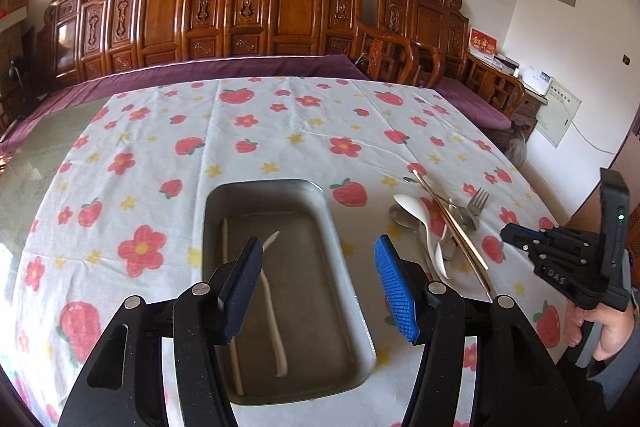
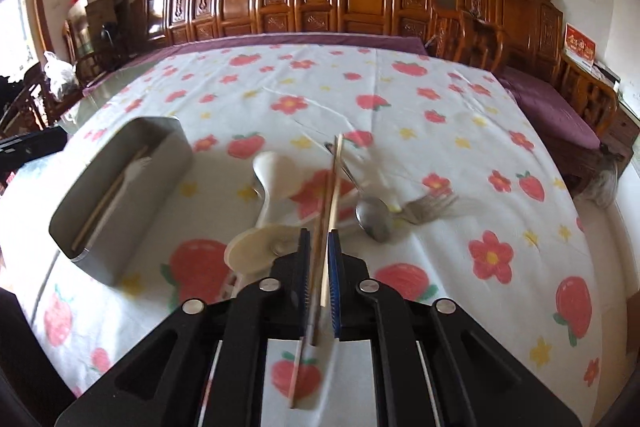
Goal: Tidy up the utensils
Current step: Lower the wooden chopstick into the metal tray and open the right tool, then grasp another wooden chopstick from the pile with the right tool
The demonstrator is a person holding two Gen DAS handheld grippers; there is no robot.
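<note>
**Right hand-held gripper clenched on chopsticks beside the utensil pile; left one released over the tray.**

Nearest you, your right hand-held gripper (image 2: 319,247) is clenched on the chopsticks (image 2: 329,195), gripping them part-way along with their far ends reaching over the pile. They are light, stiff and slim, so judge them prone to swivelling or slipping apart; hold both together near mid-length. Your left hand-held gripper (image 1: 318,259) hovers released, jaws wide, above the metal tray (image 1: 344,267), which already holds a white plastic fork (image 1: 272,303) and a single stick (image 1: 229,267). Just beyond on the desk (image 2: 460,131) lie white spoons (image 2: 276,171), likely smooth and perhaps brittle, a steel spoon (image 2: 374,215) and a steel fork (image 2: 430,207), overlapping.
</note>
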